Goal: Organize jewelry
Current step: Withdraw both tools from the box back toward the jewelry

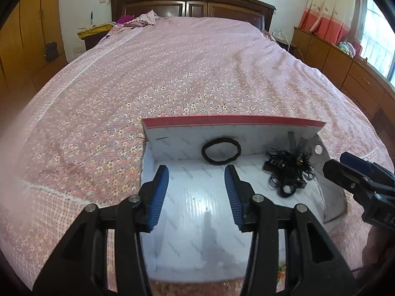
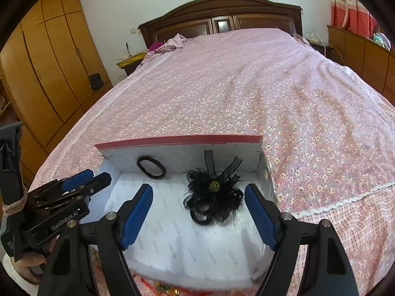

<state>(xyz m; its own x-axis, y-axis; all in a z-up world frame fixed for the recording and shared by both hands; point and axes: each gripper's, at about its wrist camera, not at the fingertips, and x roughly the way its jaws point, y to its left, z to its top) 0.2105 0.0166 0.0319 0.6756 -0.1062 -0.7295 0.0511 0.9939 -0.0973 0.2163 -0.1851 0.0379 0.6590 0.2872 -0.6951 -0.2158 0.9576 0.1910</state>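
The feathered black hairpiece (image 2: 213, 197) lies in the box's (image 2: 177, 143) far right corner, straight ahead of the wide, empty right claw (image 2: 197, 212); the left claw (image 1: 196, 192), half open and empty, sits farther off

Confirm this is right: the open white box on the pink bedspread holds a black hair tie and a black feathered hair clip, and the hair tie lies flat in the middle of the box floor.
One detail is wrong. In both wrist views the black hair tie leans against the back wall of the white box, not flat mid-floor. The feathered hair clip does sit inside on the pink bedspread's box.
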